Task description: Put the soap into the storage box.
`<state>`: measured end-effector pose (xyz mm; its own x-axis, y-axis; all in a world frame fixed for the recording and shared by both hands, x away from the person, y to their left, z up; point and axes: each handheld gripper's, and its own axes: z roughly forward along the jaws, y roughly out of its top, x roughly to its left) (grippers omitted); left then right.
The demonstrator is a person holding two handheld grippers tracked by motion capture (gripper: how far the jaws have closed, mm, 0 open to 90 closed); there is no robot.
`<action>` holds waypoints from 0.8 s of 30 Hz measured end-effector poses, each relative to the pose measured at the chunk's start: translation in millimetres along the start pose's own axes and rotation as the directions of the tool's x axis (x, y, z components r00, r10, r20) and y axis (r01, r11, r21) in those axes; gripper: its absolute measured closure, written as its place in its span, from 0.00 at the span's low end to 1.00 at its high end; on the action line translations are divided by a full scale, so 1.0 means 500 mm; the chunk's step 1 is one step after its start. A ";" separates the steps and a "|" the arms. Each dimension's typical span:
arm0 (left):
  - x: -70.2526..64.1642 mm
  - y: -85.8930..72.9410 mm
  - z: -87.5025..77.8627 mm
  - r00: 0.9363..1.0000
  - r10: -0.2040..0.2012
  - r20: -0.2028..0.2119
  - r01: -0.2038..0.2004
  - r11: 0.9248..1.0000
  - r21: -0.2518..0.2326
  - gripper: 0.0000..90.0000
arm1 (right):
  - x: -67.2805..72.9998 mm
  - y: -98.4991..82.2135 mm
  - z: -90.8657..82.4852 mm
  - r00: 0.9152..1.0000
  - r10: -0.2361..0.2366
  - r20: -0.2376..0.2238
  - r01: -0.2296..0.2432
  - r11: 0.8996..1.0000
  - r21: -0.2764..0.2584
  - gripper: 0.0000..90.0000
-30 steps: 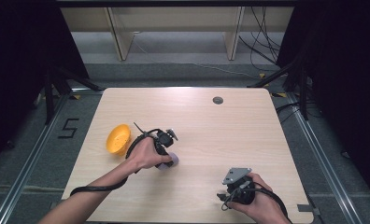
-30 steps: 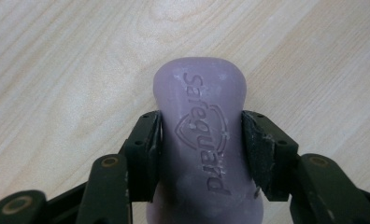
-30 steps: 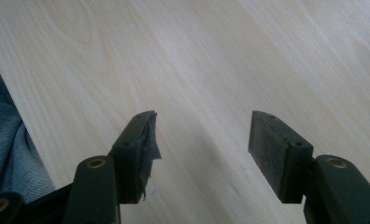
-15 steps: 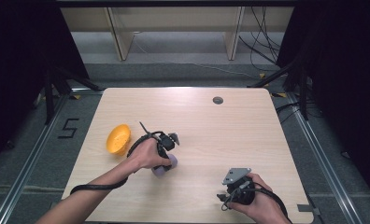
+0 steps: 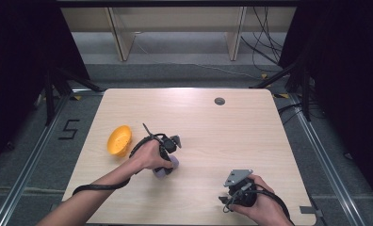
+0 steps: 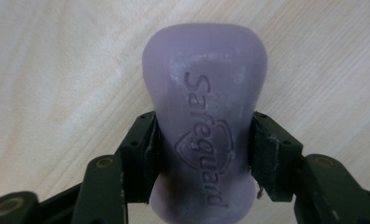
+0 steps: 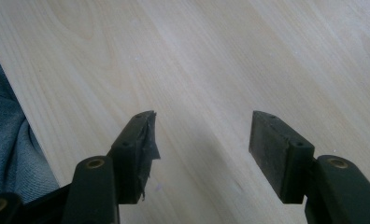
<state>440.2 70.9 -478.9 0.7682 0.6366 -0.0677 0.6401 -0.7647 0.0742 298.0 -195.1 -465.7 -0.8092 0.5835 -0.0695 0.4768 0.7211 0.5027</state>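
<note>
Resting near the table's left edge, one purple soap bar sits between the left gripper's just-loosening jaws. One orange bowl lies beside. The right gripper stands wide, empty.

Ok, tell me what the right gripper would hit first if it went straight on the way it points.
Probably the bare wooden table: the right gripper has open jaws with nothing between them, and only tabletop lies ahead, though depth is unclear.

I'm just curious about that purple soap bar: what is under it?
Pale wooden table lies all around the soap bar, which appears to rest on it. The left gripper flanks its narrow waist with both pads. The spot directly beneath the soap is covered by the bar itself.
</note>
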 end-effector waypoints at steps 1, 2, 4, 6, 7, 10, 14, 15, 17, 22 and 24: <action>-0.001 0.001 0.000 1.000 0.001 -0.004 -0.001 1.000 0.000 0.51 | 0.000 0.000 0.000 1.000 0.000 0.002 0.000 1.000 -0.001 0.46; 0.002 0.003 -0.001 0.999 0.031 -0.021 -0.031 1.000 0.000 0.52 | 0.003 0.000 0.001 1.000 0.015 -0.001 -0.015 1.000 -0.010 0.46; -0.004 0.002 0.000 1.000 0.003 -0.016 -0.003 1.000 0.015 0.53 | 0.003 0.000 0.000 1.000 0.015 -0.010 -0.015 1.000 -0.012 0.46; -0.006 0.003 0.000 1.000 0.003 -0.023 -0.003 1.000 0.024 0.53 | 0.003 0.000 0.000 1.000 0.017 -0.009 -0.018 1.000 -0.012 0.46; -0.008 0.003 -0.001 1.000 -0.002 -0.020 0.003 0.999 0.032 0.53 | 0.002 0.000 0.000 1.000 0.013 -0.008 -0.013 1.000 -0.014 0.46; -0.009 -0.001 -0.001 1.000 -0.009 -0.022 0.009 1.000 0.012 0.54 | 0.003 0.000 0.000 1.000 0.019 -0.012 -0.020 1.000 -0.011 0.46; -0.008 -0.006 -0.004 1.000 -0.010 -0.014 0.010 1.000 -0.001 0.54 | 0.003 0.000 0.000 1.000 0.019 -0.015 -0.020 1.000 -0.011 0.46; -0.007 -0.008 -0.006 1.000 -0.012 -0.015 0.011 1.000 -0.018 0.54 | 0.003 0.000 0.000 1.000 0.022 -0.014 -0.022 1.000 -0.009 0.46; -0.004 -0.009 -0.011 1.000 -0.021 -0.018 0.020 0.999 -0.041 0.54 | 0.002 0.000 0.000 1.000 0.016 -0.008 -0.016 1.000 -0.013 0.46; 0.003 -0.013 -0.027 0.998 -0.055 -0.012 0.055 0.997 -0.058 0.54 | 0.001 0.000 0.000 1.000 0.013 -0.011 -0.013 1.000 -0.014 0.46; 0.008 -0.015 -0.037 0.998 -0.058 -0.016 0.057 0.996 -0.075 0.54 | 0.002 0.000 -0.001 1.000 0.016 -0.011 -0.016 1.000 -0.014 0.46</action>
<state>438.7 81.0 -461.4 0.7296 0.6815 -0.0564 0.6814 -0.7175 0.1446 297.2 -194.5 -465.5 -0.8050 0.5910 -0.0520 0.4851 0.7061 0.5158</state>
